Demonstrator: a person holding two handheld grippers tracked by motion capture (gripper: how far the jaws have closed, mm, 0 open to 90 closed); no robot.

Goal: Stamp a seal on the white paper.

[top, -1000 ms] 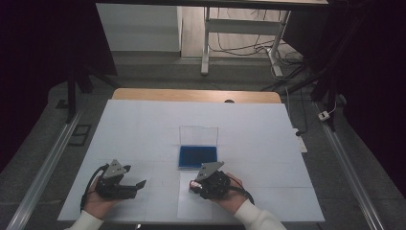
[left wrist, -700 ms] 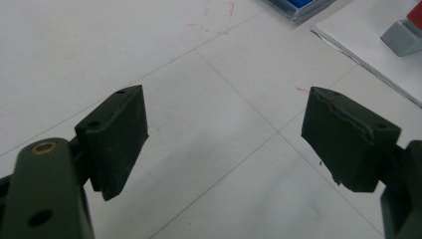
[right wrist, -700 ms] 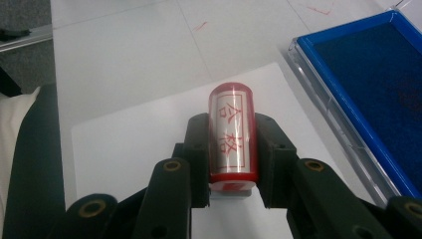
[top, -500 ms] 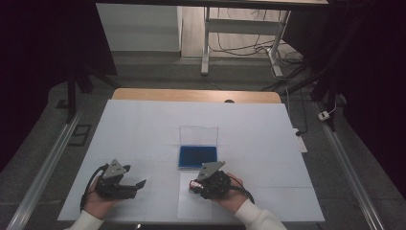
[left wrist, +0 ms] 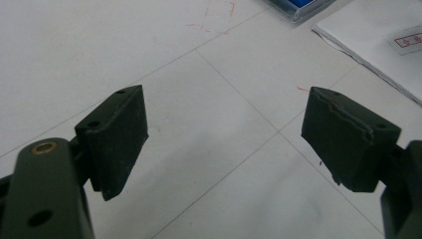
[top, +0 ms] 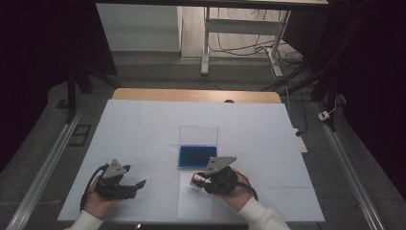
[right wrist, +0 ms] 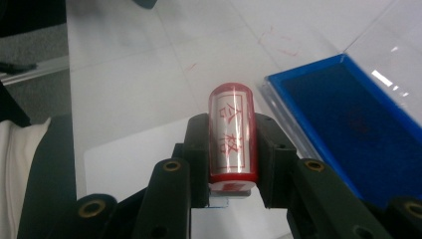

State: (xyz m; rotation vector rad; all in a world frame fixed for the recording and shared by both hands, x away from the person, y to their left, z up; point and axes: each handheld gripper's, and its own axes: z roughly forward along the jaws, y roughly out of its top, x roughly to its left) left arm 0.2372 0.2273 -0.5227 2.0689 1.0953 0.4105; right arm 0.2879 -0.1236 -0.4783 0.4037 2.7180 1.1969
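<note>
Stamp [right wrist: 232,134] clamped in right gripper [right wrist: 232,149], just short of ink pad [right wrist: 348,124], above paper [top: 194,203] | left gripper [left wrist: 224,144] jaws wide, empty, left of pad | step: stamping, likely inking next | next: tip stamp face squarely down

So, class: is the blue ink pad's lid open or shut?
Open: the ink pad shows bare blue, its clear lid swung back behind it.

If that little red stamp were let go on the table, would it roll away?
Probably. The stamp looks like a smooth, glossy cylinder, so on its side it would likely roll. It seems rigid and light, held between the right gripper pads. Its shiny surface may be slippery.
</note>
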